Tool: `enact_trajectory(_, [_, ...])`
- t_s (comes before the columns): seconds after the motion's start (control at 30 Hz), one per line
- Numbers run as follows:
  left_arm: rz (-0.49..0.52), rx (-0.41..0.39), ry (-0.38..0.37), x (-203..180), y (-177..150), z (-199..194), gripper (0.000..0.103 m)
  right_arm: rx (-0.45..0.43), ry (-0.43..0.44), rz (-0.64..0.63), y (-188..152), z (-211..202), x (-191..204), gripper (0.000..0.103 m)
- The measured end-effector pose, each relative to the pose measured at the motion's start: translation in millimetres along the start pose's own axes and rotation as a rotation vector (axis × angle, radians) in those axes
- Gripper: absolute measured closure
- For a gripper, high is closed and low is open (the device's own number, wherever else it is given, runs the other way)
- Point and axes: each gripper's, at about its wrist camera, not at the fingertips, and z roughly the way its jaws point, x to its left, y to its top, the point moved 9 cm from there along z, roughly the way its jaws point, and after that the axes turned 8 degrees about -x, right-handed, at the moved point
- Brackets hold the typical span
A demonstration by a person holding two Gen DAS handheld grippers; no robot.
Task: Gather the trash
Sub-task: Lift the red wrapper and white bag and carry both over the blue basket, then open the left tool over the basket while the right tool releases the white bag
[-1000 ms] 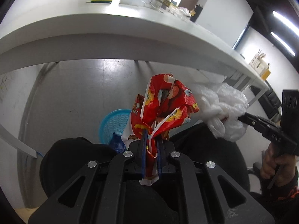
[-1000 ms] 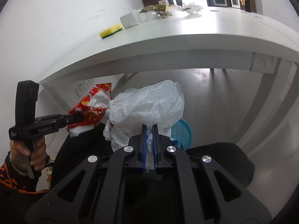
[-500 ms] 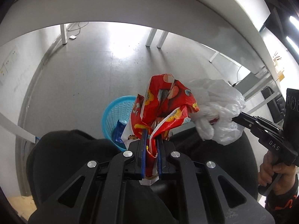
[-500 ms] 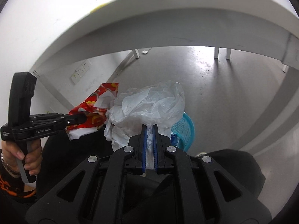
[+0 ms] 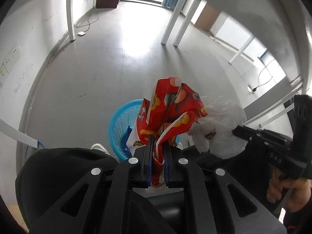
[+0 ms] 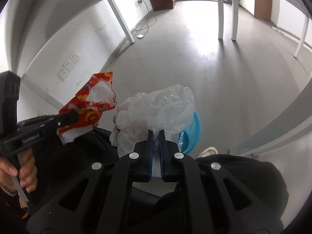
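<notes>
1. Left wrist view: the left gripper (image 5: pixel 157 148) was clamped on a crumpled red wrapper (image 5: pixel 171 113), which rose from between its jaws. Directly beyond and below the wrapper stood the blue basket (image 5: pixel 122 122); only the left part of its rim showed, the rest lay behind the wrapper. To the right, the right gripper (image 5: pixel 237 131) held a white plastic bag (image 5: pixel 220 128) that touched the wrapper's right edge. The right hand (image 5: pixel 286 191) gripped that tool's handle. The person's dark-clad knees sat close below both grippers. Ahead of the basket the grey floor (image 5: pixel 117 68) lay open as far as the white table legs (image 5: pixel 175 19).

2. Right wrist view: the right gripper (image 6: pixel 155 144) was closed on the white plastic bag (image 6: pixel 161 107), bunched above its jaws. The blue basket (image 6: pixel 195 130) lay just beyond, its rim showing right of the bag. To the left, the left gripper (image 6: pixel 75 117) pinched the red wrapper (image 6: pixel 91 101), narrowly apart from the bag. The left hand (image 6: pixel 23 173) held its handle. Open floor (image 6: pixel 214 62) extended ahead; a white table edge (image 6: pixel 276 124) curved in on the right.
</notes>
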Motion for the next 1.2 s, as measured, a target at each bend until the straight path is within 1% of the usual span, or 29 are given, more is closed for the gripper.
enact_trajectory(0.1, [-0.008, 0.019, 0.017, 4.6, -0.3, 7.9, 0.095, 0.02, -0.003, 0.012, 0.3, 13.4, -3.6, 0.098])
enact_trajectory(0.17, [-0.008, 0.016, 0.023, 5.3, 2.4, 12.8, 0.095, 0.036, -0.003, 0.023, -1.4, 22.2, -4.3, 0.098])
enact_trajectory(0.27, [0.009, 0.014, 0.041, 7.0, 11.3, 30.0, 0.095, 0.058, -0.008, 0.035, -1.5, 33.4, -7.5, 0.098])
enact_trajectory(0.43, [-0.013, 0.055, 0.025, 13.2, 17.5, 60.5, 0.095, 0.112, -0.009, 0.062, -0.5, 66.9, -15.3, 0.098])
enact_trajectory(0.6, [-0.022, 0.095, 0.048, 14.4, 21.5, 93.3, 0.095, 0.165, -0.031, 0.083, -2.8, 104.6, -21.0, 0.098])
enact_trajectory(0.7, [-0.021, 0.129, 0.068, 16.0, 21.0, 108.7, 0.095, 0.2, -0.026, 0.117, -5.7, 120.6, -29.1, 0.098])
enact_trajectory(0.83, [-0.044, 0.161, 0.086, 22.9, 22.4, 121.3, 0.095, 0.226, -0.035, 0.166, -5.1, 140.1, -39.3, 0.098])
enact_trajectory(0.93, [-0.07, 0.209, 0.119, 28.8, 17.5, 131.3, 0.095, 0.256, -0.048, 0.162, -8.5, 153.2, -41.6, 0.098])
enact_trajectory(1.03, [-0.066, 0.225, 0.116, 26.7, 14.4, 133.0, 0.094, 0.269, -0.055, 0.161, -11.0, 158.9, -42.2, 0.097])
enact_trajectory(1.1, [-0.058, 0.223, 0.109, 25.7, 14.6, 133.6, 0.087, 0.274, -0.06, 0.163, -12.3, 160.9, -43.4, 0.094])
enact_trajectory(1.13, [-0.063, 0.22, 0.099, 24.5, 15.5, 132.9, 0.069, 0.276, -0.063, 0.165, -12.0, 161.5, -43.4, 0.092])
enact_trajectory(1.17, [-0.067, 0.21, 0.096, 25.1, 17.0, 133.8, 0.056, 0.276, -0.065, 0.169, -12.3, 161.4, -43.9, 0.083])
enact_trajectory(1.2, [-0.068, 0.193, 0.103, 25.8, 19.2, 132.4, 0.055, 0.273, -0.063, 0.172, -11.7, 160.7, -44.4, 0.079])
